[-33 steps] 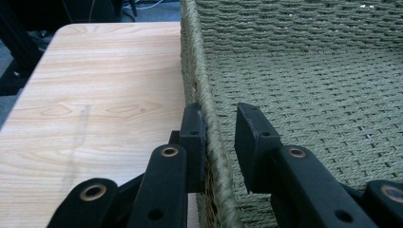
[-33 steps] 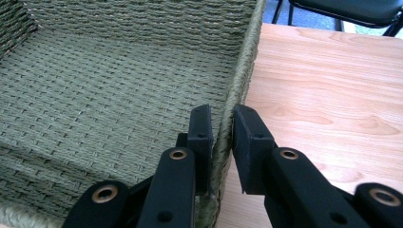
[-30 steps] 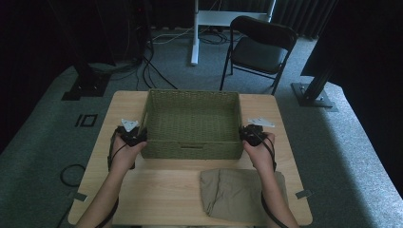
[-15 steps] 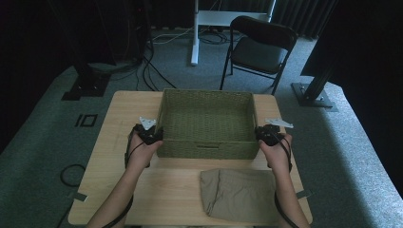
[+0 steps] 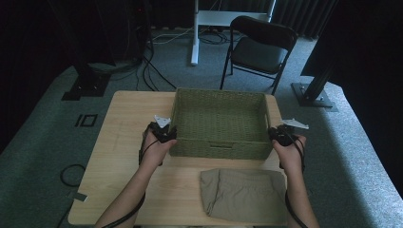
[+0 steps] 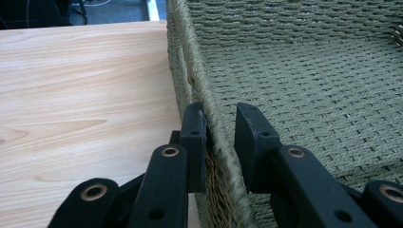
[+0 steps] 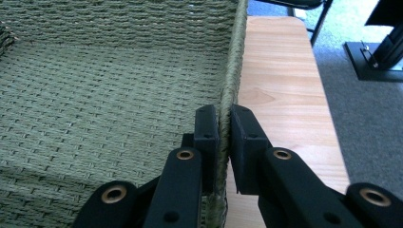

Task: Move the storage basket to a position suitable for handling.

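Observation:
A woven olive-green basket (image 5: 218, 148) stands empty on the wooden table (image 5: 119, 118). Both grippers hold it by its side walls. In the high view my left gripper (image 5: 167, 134) is at the basket's left wall, near the front corner. In the left gripper view my left gripper (image 6: 221, 111) has its jaws astride the braided rim (image 6: 190, 52), shut on the wall. My right gripper (image 5: 275, 135) is at the right wall. In the right gripper view my right gripper (image 7: 224, 110) pinches the thin wall (image 7: 233, 57) between both pads.
A folded khaki cloth (image 5: 242, 192) lies on the table in front of the basket, between the two forearms. Bare tabletop stretches left of the basket. A black folding chair (image 5: 259, 45) and a white stand stand on the carpet beyond the table's far edge.
The basket and both hands have slid to the right across the table, grips unchanged. The folded cloth has stayed where it was.

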Demonstrator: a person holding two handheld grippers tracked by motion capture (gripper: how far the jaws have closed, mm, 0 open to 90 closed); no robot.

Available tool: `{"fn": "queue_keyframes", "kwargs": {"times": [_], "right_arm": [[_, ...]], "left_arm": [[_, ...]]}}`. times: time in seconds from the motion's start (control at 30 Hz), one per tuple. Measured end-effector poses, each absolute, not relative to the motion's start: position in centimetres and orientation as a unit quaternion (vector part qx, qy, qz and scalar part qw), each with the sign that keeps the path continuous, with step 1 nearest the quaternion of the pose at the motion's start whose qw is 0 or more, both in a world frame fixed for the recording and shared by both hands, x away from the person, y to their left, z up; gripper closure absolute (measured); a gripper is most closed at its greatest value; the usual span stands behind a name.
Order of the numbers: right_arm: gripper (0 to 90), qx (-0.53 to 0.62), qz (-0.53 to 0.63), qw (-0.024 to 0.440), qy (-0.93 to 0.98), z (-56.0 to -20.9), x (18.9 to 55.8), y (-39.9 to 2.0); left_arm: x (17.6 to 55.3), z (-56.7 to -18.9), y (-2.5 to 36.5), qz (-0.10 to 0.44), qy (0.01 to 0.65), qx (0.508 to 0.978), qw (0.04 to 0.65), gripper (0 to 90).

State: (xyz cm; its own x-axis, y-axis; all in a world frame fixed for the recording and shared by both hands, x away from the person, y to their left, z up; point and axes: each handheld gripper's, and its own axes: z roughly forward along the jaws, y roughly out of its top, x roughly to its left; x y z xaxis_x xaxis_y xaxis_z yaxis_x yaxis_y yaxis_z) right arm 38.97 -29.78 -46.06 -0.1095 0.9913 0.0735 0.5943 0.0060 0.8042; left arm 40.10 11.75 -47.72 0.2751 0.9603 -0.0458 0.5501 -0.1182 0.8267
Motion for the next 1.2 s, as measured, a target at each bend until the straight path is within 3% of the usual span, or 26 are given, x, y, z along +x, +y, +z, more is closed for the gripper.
{"fn": "queue_keyframes", "kwargs": {"times": [1.2], "right_arm": [[80.5,0.609,0.365,0.276,0.647,-46.2,39.0,-32.2]], "left_arm": [[40.6,-47.7,10.1,0.25,0.527,0.71,0.394,74.2]]}}
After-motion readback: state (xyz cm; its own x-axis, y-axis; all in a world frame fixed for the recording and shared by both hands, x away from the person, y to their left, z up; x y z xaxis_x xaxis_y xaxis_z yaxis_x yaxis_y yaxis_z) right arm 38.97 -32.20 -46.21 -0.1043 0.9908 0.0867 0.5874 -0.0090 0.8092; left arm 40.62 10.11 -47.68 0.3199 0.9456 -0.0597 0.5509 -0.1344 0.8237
